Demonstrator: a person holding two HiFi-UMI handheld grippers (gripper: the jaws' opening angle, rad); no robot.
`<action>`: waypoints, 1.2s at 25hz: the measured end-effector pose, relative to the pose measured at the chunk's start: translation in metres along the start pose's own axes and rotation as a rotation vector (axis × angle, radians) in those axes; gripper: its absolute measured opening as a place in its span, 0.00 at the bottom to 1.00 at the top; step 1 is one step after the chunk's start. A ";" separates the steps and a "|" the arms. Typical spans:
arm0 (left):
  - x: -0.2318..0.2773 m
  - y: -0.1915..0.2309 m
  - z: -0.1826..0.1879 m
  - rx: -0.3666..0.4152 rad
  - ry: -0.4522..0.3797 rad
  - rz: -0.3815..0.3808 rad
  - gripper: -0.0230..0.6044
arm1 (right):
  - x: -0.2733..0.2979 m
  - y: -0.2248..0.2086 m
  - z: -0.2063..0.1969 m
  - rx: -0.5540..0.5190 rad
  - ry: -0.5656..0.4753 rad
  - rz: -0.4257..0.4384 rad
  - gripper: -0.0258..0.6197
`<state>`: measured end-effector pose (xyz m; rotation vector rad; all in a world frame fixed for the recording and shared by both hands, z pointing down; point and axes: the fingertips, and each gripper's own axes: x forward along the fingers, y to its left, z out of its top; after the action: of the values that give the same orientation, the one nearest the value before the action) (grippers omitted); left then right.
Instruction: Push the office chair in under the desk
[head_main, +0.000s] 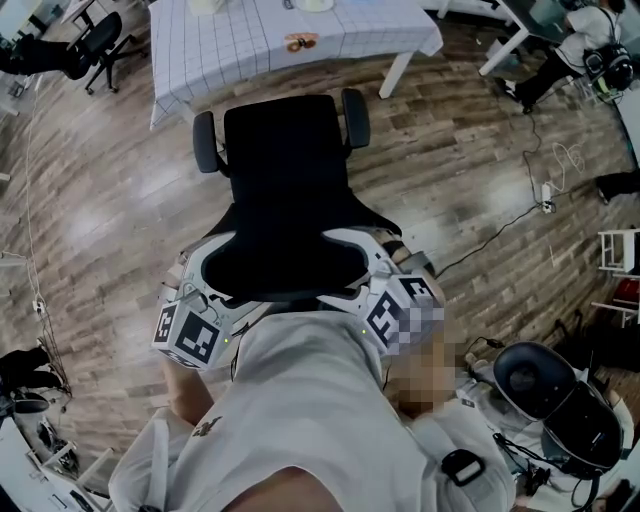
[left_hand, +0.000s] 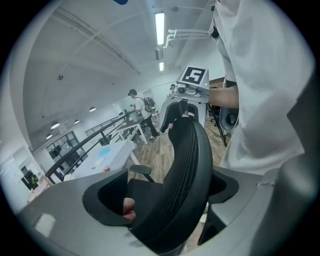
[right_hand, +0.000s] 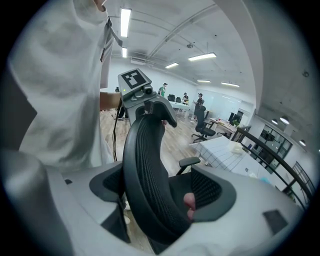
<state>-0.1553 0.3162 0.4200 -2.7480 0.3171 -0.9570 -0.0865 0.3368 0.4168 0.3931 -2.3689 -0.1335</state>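
Straddling backrest (head_main: 290, 255) of office chair (head_main: 285, 160) at either side: left gripper (left_hand: 167, 202), right gripper (right_hand: 160, 200). Jaws of both spread, gap showing on seat side, not pinching. Chair faces desk (head_main: 220, 50), seat front just at hanging cloth edge, seat not under it. Desk leg (head_main: 398, 72) near right armrest (head_main: 355, 118). Cable (head_main: 500, 235) and power strip (head_main: 547, 192) on wood floor (head_main: 120, 200), well right of chair. Second chair (head_main: 95, 45) far left.

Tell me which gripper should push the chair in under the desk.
Neither alone, I'd say: left gripper and right gripper each straddle a side edge of the backrest, roughly level, so push with both toward the desk.
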 end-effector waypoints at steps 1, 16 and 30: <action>0.001 0.001 0.000 0.003 0.006 -0.001 0.74 | 0.001 -0.001 -0.001 -0.001 0.007 0.002 0.64; 0.021 0.027 0.003 -0.009 0.030 0.003 0.74 | 0.002 -0.034 -0.012 -0.006 0.027 0.029 0.64; 0.033 0.045 0.006 -0.025 0.023 0.007 0.75 | 0.003 -0.054 -0.017 -0.011 0.033 0.045 0.64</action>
<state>-0.1324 0.2647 0.4222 -2.7579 0.3447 -0.9895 -0.0637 0.2852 0.4202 0.3339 -2.3423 -0.1175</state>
